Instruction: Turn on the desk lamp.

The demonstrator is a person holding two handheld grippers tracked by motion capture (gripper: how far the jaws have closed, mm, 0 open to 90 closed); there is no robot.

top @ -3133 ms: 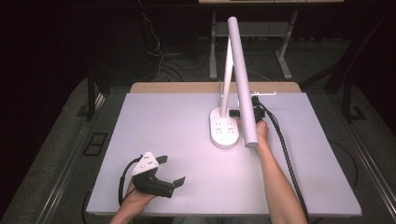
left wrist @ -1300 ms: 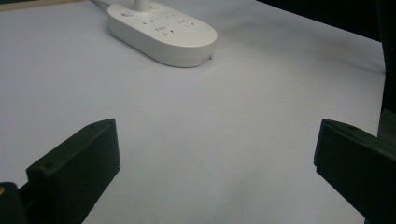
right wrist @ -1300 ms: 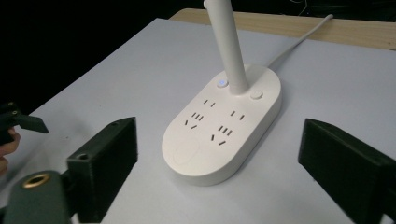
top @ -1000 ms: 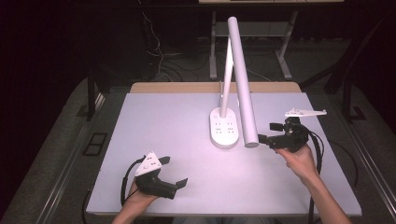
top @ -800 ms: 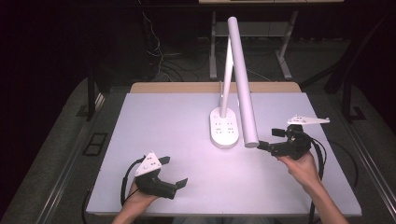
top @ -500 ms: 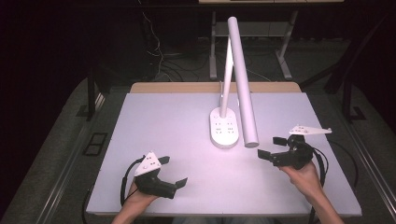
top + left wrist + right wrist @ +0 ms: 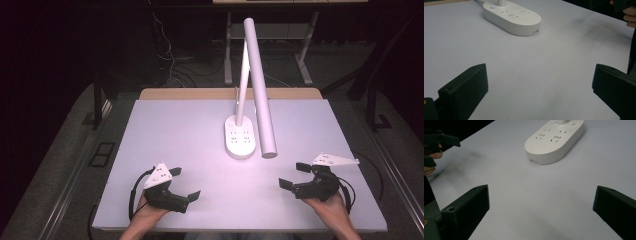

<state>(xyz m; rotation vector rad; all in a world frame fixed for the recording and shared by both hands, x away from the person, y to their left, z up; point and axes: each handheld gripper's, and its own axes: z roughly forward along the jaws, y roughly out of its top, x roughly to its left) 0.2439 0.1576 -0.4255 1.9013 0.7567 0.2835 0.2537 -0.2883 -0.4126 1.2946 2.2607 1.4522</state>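
the only real light falls from my desk lamp (image 7: 260,90), its long white head slanting over the table (image 7: 170,130). it throws a bright pool on the pale tabletop around the lamp base (image 7: 239,142), washing that patch nearly white with a faint violet cast. the room beyond the table edges sinks into near black, cables and floor barely readable. my left gripper (image 7: 186,185) and right gripper (image 7: 292,175) cast short soft shadows on the surface. in my two gripper views the black jaws up close look soft and grainy, detail lost in their dark faces, while the base (image 7: 511,17) (image 7: 555,140) stays fairly crisp. a dull smudge of shadow lies toward each far corner.
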